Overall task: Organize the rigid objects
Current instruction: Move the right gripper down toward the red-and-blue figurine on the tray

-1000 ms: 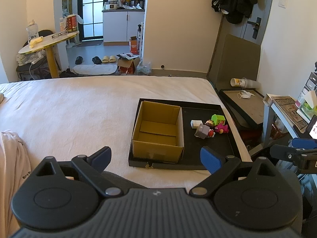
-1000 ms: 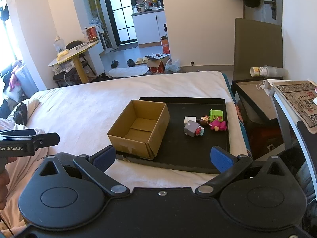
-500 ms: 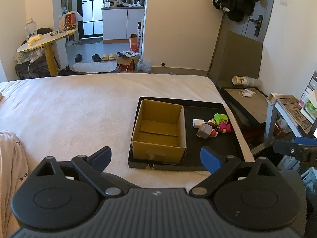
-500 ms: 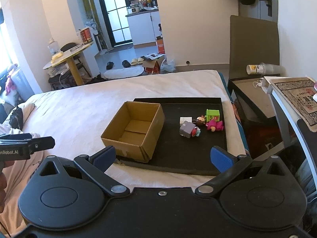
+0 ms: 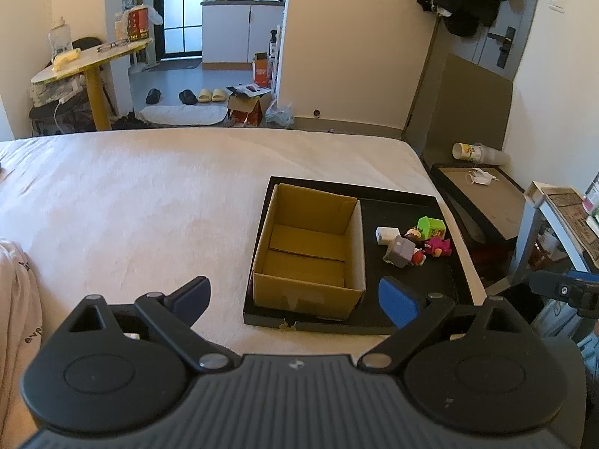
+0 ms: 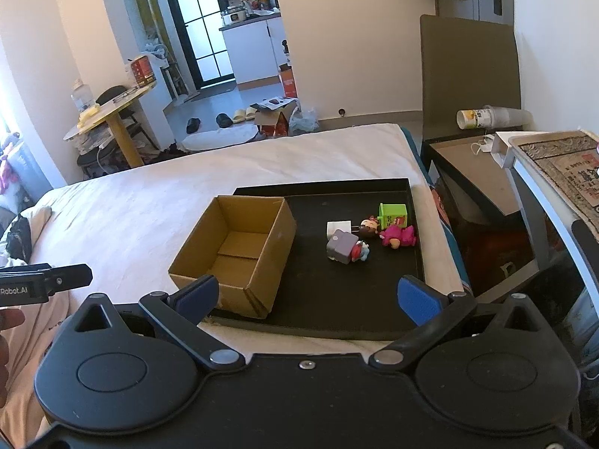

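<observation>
Cardboard box (image 6: 239,250) is seen empty; toys (image 6: 368,234) at three o'clock are left unsorted; both tongs (image 5: 294,295) (image 6: 305,295) are held wide.

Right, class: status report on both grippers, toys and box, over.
Left gripper open, empty. Right gripper open, empty. Toys loose on black tray; cardboard box empty. Nothing blocking.

Open black tray floor (image 6: 337,292) before toy cluster (image 6: 368,234), cardboard box (image 6: 239,254) apparently crowding left
</observation>
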`<state>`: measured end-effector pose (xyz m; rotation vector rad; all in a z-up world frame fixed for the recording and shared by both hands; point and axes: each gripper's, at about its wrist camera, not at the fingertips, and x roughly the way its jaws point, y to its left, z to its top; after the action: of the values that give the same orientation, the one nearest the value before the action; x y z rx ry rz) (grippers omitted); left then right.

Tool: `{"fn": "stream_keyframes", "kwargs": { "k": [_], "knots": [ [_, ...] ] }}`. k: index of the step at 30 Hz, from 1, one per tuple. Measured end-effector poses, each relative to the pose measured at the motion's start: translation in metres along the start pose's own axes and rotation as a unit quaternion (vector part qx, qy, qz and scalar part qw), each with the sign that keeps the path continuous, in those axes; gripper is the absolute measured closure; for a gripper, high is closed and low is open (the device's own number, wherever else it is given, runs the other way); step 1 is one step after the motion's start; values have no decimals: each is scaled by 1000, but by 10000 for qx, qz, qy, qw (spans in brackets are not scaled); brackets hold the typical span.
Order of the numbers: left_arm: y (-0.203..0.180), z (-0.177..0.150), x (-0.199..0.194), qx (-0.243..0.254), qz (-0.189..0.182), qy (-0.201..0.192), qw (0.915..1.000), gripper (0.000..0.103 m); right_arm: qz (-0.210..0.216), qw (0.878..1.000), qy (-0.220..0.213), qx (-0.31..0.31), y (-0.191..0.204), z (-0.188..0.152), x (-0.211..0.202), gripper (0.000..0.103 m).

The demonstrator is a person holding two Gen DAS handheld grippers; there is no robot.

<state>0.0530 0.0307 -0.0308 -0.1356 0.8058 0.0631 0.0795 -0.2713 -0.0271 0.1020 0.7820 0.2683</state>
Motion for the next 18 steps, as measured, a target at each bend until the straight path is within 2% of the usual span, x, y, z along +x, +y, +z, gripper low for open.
{"fn": "stream_keyframes", "kwargs": {
  "k": [18],
  "knots": [
    [10, 14, 38, -167, 199, 48, 9997, 7, -53, 9994, -41, 347, -23, 11, 31, 0]
  ]
}}
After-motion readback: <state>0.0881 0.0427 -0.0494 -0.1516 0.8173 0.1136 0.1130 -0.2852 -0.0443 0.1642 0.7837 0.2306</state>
